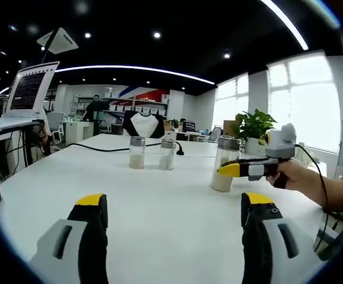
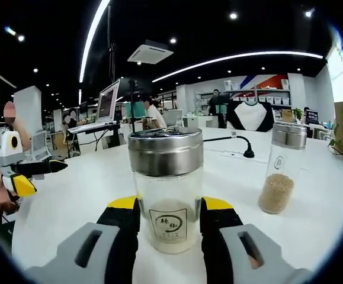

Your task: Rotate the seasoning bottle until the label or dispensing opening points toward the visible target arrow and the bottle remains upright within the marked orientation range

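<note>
Three glass seasoning bottles with metal caps stand upright on the white table (image 1: 159,207) in the left gripper view. The task's seasoning bottle (image 1: 224,163) is nearest the right gripper (image 1: 229,170), which reaches in from the right of that view with a yellow tip against the glass; a hand (image 1: 295,174) holds the tool. Two more bottles stand side by side farther back, well apart from the first: one on the left (image 1: 137,152) and one on the right (image 1: 167,155), both holding a pale fill in the lower part.

Right gripper view: the seasoning bottle (image 2: 166,189) stands upright between this gripper's (image 2: 168,214) two yellow-tipped jaws, which press its sides, so the jaws grasp it. Fill is pale, low in the glass. A square white label faces the camera with dark characters on it; too small to read. A second bottle (image 2: 282,167) stands near, to the right, with tan granules in its lower third and a small round mark on the glass, unreadable.

Left gripper (image 1: 174,207): jaws spread wide over bare table, grasping nothing. It also shows at the left edge of the right gripper view (image 2: 26,171).

Background: laptop (image 1: 26,97) on a stand, potted plant (image 1: 255,125), black cable (image 1: 109,148) across the table.
</note>
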`<control>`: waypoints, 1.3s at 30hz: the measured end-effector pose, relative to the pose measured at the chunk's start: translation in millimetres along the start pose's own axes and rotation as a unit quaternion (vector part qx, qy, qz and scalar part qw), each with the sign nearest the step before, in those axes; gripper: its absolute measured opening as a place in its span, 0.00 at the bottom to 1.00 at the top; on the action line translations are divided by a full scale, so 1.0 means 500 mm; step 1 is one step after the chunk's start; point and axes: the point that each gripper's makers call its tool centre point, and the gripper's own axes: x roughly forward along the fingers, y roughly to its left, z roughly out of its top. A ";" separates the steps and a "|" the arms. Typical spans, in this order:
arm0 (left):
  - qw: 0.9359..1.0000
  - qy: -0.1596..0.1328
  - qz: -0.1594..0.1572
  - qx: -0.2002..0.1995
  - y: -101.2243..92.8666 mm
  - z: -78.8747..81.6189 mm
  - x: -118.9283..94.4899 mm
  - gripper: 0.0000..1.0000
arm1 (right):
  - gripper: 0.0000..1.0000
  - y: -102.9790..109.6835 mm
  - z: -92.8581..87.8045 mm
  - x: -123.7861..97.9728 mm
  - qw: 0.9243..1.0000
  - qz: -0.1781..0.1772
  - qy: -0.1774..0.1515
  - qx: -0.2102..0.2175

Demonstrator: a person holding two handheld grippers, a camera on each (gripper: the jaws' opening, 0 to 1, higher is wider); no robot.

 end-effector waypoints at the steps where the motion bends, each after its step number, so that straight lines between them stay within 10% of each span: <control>1: 1.000 0.001 0.000 -0.001 0.000 -0.001 0.000 0.98 | 0.38 0.000 0.000 0.000 1.000 -0.002 0.000 0.000; 25: 1.000 0.002 0.000 -0.003 0.002 -0.003 0.001 0.98 | 0.39 -0.003 -0.003 0.001 0.999 -0.038 0.009 0.008; 39: 1.000 0.002 0.002 -0.002 0.005 -0.002 -0.001 0.98 | 0.51 0.005 0.014 -0.011 0.999 0.019 0.007 -0.024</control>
